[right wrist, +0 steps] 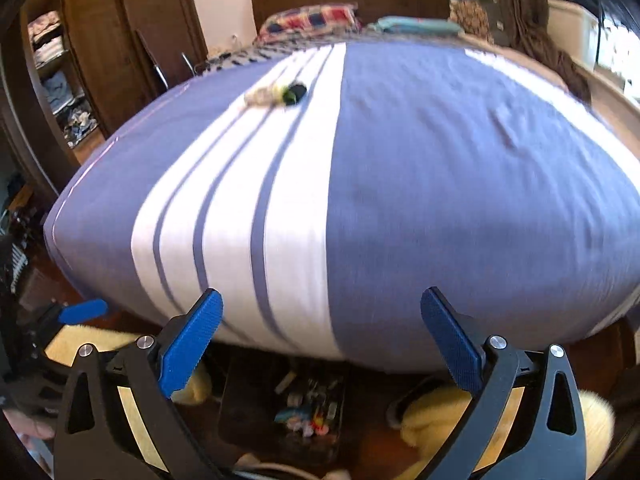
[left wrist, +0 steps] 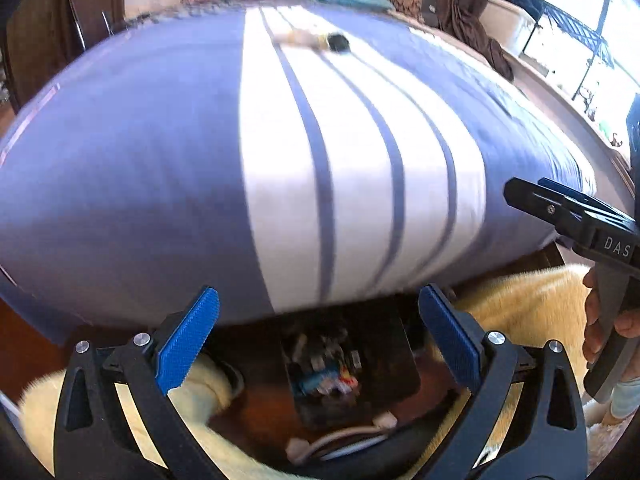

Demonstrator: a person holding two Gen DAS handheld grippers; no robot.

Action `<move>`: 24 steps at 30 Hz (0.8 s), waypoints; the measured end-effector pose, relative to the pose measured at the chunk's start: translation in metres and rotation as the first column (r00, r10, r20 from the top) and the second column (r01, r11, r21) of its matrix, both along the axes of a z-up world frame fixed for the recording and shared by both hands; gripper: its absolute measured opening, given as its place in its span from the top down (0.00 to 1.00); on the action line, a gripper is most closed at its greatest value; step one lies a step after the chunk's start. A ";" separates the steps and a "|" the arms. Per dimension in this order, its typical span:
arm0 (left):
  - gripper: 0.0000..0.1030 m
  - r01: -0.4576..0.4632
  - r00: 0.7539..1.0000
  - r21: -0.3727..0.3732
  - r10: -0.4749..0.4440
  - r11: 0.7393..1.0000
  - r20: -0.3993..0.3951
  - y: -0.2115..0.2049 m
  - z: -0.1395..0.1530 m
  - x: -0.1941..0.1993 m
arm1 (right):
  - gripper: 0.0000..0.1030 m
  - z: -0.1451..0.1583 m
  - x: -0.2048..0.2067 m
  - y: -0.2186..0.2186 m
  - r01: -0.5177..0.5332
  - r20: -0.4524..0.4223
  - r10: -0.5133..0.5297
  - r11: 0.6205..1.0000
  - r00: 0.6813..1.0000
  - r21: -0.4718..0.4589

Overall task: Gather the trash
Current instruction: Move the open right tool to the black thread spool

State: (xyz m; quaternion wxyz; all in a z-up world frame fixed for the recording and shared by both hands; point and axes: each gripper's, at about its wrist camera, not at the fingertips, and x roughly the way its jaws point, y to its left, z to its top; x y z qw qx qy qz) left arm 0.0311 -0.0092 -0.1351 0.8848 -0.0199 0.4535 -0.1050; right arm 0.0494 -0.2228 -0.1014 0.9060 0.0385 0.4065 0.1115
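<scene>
We see the trash [left wrist: 316, 40] far up the bed [left wrist: 120, 168]: a crumpled pale wrapper with a dark, roundish piece at its right end, lying on the white striped band of the blue cover. In the right wrist view the same trash [right wrist: 278, 94] sits on those stripes, well apart from both claws. Beyond it, near the headboard, lie a checked pillow [right wrist: 308, 20] and a folded teal cloth [right wrist: 416, 26].

Our left claw [left wrist: 320, 336] is spread wide and holds nothing, its blue pads hanging past the foot of the bed. Our right claw [right wrist: 322, 338] is likewise spread and empty. In the left wrist view the right claw [left wrist: 532, 196] comes in from the right edge, gripped by a hand [left wrist: 608, 320].

Below the claws, on the floor at the bed's foot, stands a dark bin [right wrist: 308, 404] with colourful scraps inside, and a pale yellow fluffy rug [left wrist: 532, 292] lies beside it. A white cable [left wrist: 340, 438] lies near the bin.
</scene>
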 end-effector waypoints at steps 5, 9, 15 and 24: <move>0.08 -0.029 0.998 0.012 0.028 1.000 0.060 0.014 0.024 0.028 | 0.03 0.025 0.025 0.004 -0.018 0.046 0.018 1.000 0.999 -0.003; 0.08 -0.039 0.995 0.035 0.035 0.999 0.088 0.020 0.039 0.054 | 0.03 0.041 0.049 0.008 -0.021 0.075 0.022 1.000 0.997 -0.015; 0.08 -0.061 0.995 0.050 0.056 0.997 0.088 0.032 0.042 0.101 | 0.03 0.045 0.091 0.018 -0.022 0.061 0.023 1.000 0.998 -0.019; 0.08 -0.068 0.997 0.073 0.065 0.995 0.044 0.039 0.026 0.174 | 0.04 0.032 0.175 0.038 -0.013 0.020 0.014 1.000 1.000 -0.027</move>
